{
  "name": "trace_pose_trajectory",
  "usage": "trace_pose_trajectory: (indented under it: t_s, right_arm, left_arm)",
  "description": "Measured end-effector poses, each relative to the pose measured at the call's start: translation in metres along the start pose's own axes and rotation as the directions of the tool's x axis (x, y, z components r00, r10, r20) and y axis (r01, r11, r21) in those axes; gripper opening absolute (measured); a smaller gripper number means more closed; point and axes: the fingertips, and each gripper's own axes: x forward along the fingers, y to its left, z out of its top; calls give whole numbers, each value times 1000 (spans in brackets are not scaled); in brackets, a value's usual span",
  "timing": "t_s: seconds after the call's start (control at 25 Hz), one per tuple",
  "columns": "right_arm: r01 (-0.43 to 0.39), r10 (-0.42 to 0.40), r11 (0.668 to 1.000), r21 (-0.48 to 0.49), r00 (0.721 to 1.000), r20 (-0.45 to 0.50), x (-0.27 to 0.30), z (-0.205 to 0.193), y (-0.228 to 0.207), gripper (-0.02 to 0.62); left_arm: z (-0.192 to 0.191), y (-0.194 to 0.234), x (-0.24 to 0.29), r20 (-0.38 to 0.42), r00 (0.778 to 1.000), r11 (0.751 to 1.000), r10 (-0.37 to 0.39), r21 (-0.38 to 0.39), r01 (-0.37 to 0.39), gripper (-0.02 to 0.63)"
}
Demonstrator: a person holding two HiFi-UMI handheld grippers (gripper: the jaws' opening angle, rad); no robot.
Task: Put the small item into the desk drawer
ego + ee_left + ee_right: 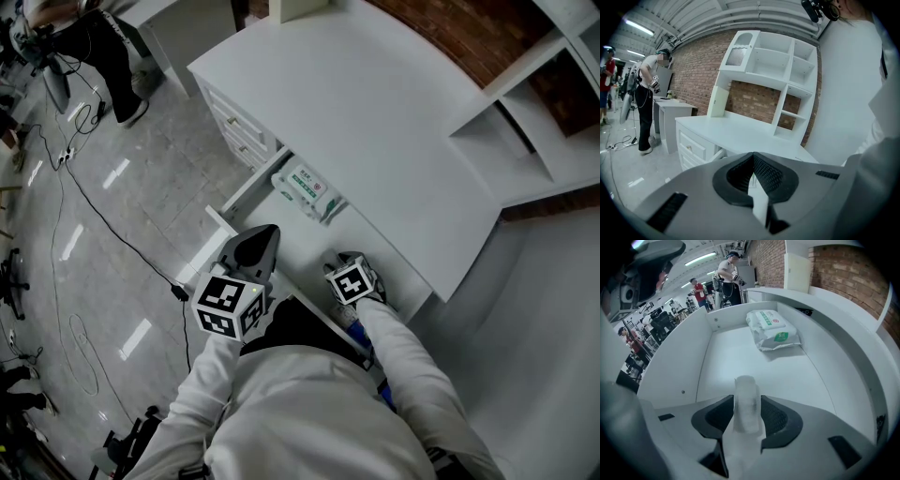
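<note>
The bench and its drawer are finished in white; the wipes pack is printed green and red on white; the brick wall is coloured reddish-brown.

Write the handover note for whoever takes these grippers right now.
Left hand-held gripper: shut, empty, near the drawer's front.
Right hand-held gripper: down inside the open desk drawer, jaws open. The translucent small item stands between them, apparently not gripped. Whether it rests on the drawer floor can't be seen.
A pack of wipes lies at the drawer's back.
Done: drawer open, item brought inside.
Left: lift the right gripper clear of the item, then probably close the drawer.
</note>
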Motion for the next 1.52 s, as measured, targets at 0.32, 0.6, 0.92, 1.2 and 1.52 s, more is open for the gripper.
trace_pose_trajectory:
  t_s: [0.32,0.6,0.92,1.2,1.52]
  right_arm:
    - [3,-23,994,113,984,178,-37,33,-7,190]
    - [0,-74,983,181,913,402,-103,77,-5,139]
    - [-33,-115,970,240,808,578,-170,105,3,103]
    - [-8,-190,959,282,722,666,-217,114,3,81]
    - [3,-273,939,345,619,736,-263,113,5,52]
  left_arm:
    - [5,-11,0,19,999,999,-30,13,30,17]
    - [11,-16,-4,40,998,999,-49,23,48,17]
    - [14,-22,-11,59,996,997,-74,38,72,17]
    - [18,-25,-18,69,994,995,-85,52,81,17]
    - [21,-28,-23,77,992,993,-103,68,97,17]
